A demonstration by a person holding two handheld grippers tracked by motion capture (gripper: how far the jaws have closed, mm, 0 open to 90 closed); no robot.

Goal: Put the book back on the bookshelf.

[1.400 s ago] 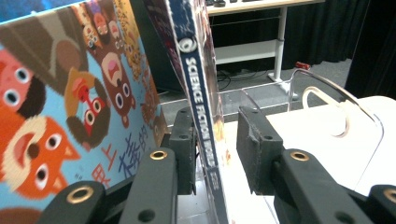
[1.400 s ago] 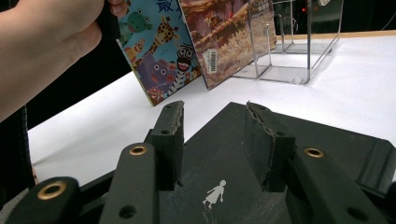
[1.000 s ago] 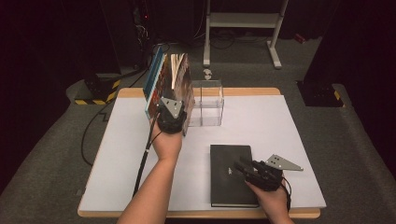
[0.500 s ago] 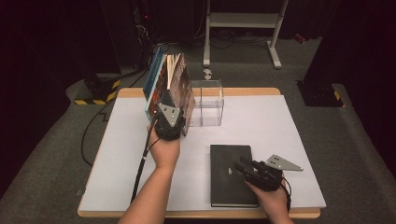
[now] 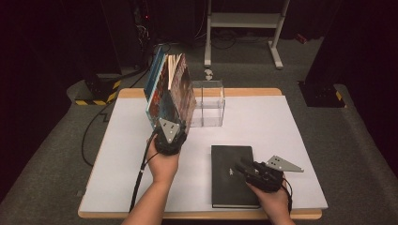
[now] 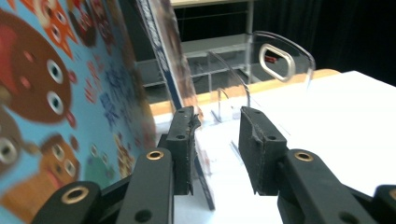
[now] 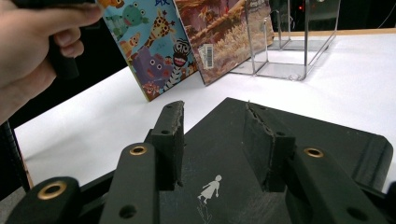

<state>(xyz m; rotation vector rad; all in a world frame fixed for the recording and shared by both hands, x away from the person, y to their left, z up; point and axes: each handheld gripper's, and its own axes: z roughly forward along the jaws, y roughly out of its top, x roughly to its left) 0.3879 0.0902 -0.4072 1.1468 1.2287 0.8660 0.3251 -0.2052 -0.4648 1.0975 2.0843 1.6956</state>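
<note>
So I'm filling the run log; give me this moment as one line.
left gripper: open, jaws beside leaning picture books | right gripper: open over black book | clear rack: upright on table

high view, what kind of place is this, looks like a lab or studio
Probably a lab or recording studio, not a home: a white-topped table stands alone on grey carpet amid dark curtains, with a hazard-striped floor block, trailing cables and a metal stand behind it.

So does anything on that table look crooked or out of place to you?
Yes, the picture books. They lean well over to one side against the end of the clear rack instead of standing upright in it. The left gripper is at their lower edge. The black book lies flat near the front edge, under the right gripper.
</note>
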